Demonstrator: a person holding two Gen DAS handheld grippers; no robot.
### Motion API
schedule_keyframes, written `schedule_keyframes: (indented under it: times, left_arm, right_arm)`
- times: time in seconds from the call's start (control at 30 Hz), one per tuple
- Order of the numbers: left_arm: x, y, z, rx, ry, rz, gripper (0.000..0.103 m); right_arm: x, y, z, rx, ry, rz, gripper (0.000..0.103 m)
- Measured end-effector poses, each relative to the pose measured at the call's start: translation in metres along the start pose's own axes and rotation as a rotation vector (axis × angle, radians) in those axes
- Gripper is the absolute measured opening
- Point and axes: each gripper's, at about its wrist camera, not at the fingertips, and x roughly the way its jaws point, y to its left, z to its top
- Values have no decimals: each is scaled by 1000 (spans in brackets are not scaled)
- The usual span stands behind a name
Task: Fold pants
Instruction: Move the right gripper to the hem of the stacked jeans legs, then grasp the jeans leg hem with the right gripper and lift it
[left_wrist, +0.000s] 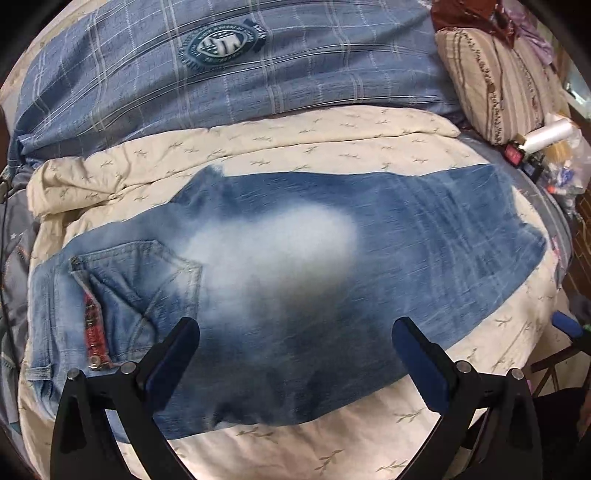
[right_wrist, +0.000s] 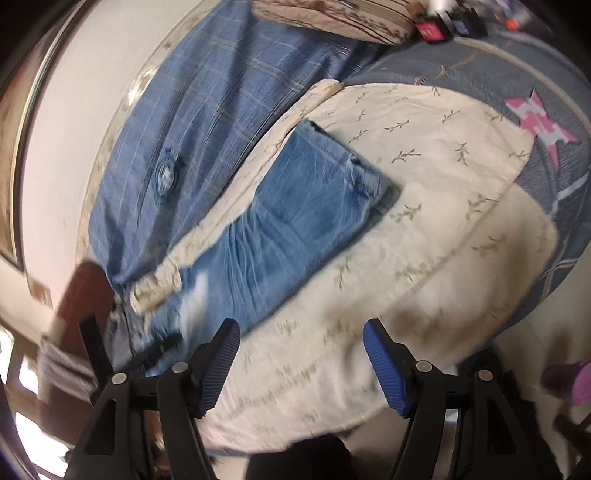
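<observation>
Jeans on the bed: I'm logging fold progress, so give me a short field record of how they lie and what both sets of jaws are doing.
garment: faded blue jeans, laid flat, legs stacked one on the other
surface: cream leaf-print sheet
waist end: back pocket facing up
hem end: cuffs lying flat
left gripper: jaws open, above the jeans, holding nothing
right gripper: jaws open over the sheet, empty
behind: blue plaid bedding

A bed (left_wrist: 332, 147) in cream leaf-print sheet, blue plaid quilt (left_wrist: 184, 74) behind, striped pillow (left_wrist: 491, 85) beside it
</observation>
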Motion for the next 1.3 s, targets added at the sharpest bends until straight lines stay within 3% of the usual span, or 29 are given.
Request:
schedule_keyframes:
  times: [0.27, 0.33, 0.43, 0.67, 0.83, 1.0, 1.07, 1.13, 1.3]
  left_arm:
    - [1, -2, 9, 33, -51, 5, 103]
    - [7, 4, 12, 12, -39, -7, 103]
    - [18, 9, 14, 1, -15, -14, 103]
    - [42, 11, 13, 0, 46, -13, 103]
    - [55, 6, 6, 19, 74, 3, 103]
    - [55, 3, 7, 17, 74, 10, 103]
    - [55, 3, 8, 12, 78, 10, 103]
    - [52, 4, 8, 3, 85, 5, 103]
    - [43, 14, 8, -41, 87, -3, 103]
  right_arm:
    - [34, 4, 43, 86, -47, 55, 73]
    - [35, 11, 49, 30, -52, 8, 73]
    - [29, 8, 54, -22, -35, 4, 73]
    - [28, -45, 64, 184, -47, 91, 73]
    - [36, -61, 67, 231, -77, 108, 73]
    - [51, -55, 78, 193, -109, 128, 72]
    - [57, -54, 82, 191, -119, 141, 61]
    - [63, -50, 85, 182, -104, 98, 35]
    - [52, -36, 85, 109, -115, -8, 27]
